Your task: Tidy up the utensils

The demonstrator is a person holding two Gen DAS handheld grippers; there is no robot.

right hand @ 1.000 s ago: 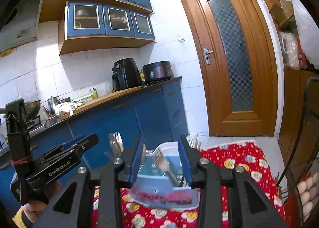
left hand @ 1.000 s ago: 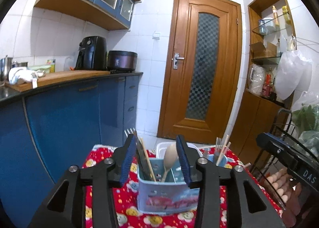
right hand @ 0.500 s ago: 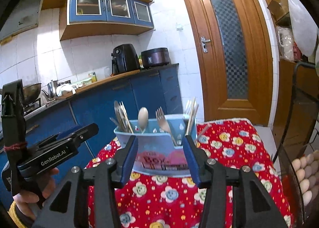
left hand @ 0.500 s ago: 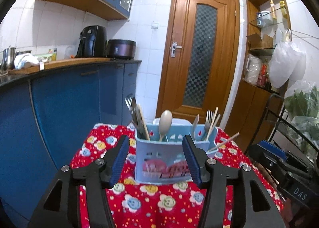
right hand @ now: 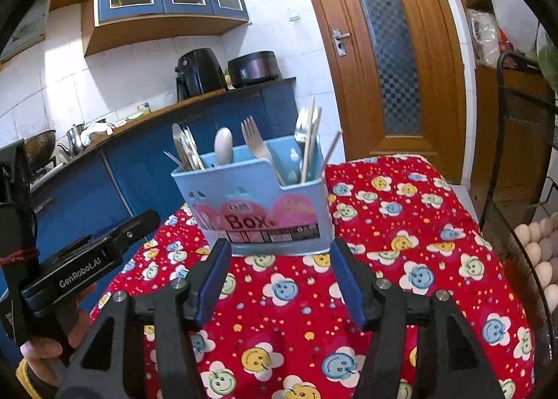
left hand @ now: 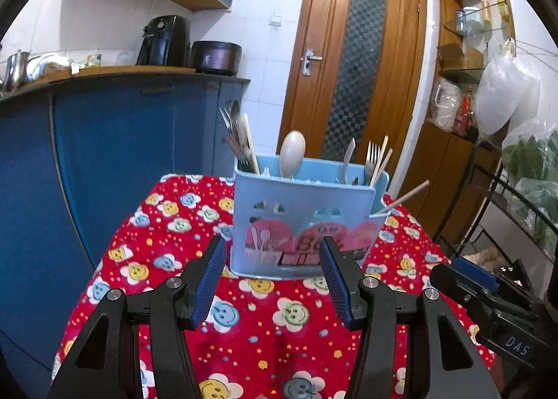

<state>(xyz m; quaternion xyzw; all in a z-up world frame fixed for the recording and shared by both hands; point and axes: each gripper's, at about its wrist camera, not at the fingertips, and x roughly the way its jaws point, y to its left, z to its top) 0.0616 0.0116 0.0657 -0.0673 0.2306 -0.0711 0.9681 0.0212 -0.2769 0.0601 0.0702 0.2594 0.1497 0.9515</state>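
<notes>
A light blue utensil box (left hand: 307,217) stands on the red flowered tablecloth (left hand: 167,238); it also shows in the right wrist view (right hand: 258,204). It holds a pale spoon (left hand: 292,153), metal forks (left hand: 372,155), chopsticks (left hand: 382,158) and more cutlery (left hand: 237,134) upright. One chopstick (left hand: 406,197) leans out at its right side. My left gripper (left hand: 273,277) is open and empty, a short way in front of the box. My right gripper (right hand: 280,280) is open and empty, also in front of the box.
Blue kitchen cabinets (left hand: 104,155) stand left of the table. A wooden door (left hand: 352,68) is behind. A black wire rack (right hand: 516,155) with eggs (right hand: 537,242) stands right. The other hand-held gripper shows at the left (right hand: 87,259) and at the right (left hand: 488,301).
Both grippers have drawn back and down from the box and opened wider. The box now stands free in front of them.
</notes>
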